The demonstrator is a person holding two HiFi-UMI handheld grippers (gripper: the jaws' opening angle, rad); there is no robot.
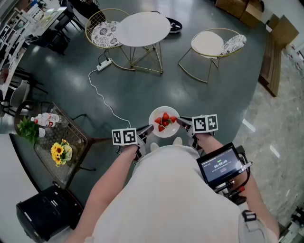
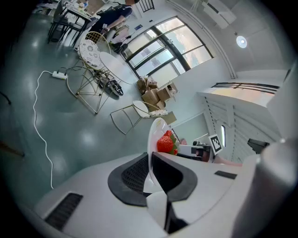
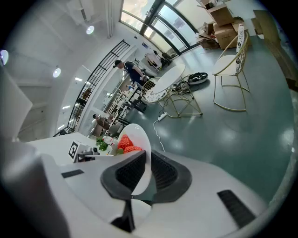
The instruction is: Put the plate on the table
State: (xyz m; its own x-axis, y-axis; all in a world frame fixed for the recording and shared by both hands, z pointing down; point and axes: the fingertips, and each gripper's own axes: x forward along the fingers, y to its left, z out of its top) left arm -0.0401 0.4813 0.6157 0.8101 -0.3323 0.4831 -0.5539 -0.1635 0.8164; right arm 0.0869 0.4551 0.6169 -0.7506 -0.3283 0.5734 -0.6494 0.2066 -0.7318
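A white plate with strawberries on it is held above the floor in front of the person. My left gripper is shut on the plate's left rim, and my right gripper is shut on the right rim. The strawberries show past the jaws in the left gripper view, and strawberries also show in the right gripper view. A round white table on gold legs stands far ahead.
Two gold wire chairs flank the table. A power strip with white cable lies on the grey floor. At left a glass table carries sunflowers and bottles. Cardboard boxes sit at back right.
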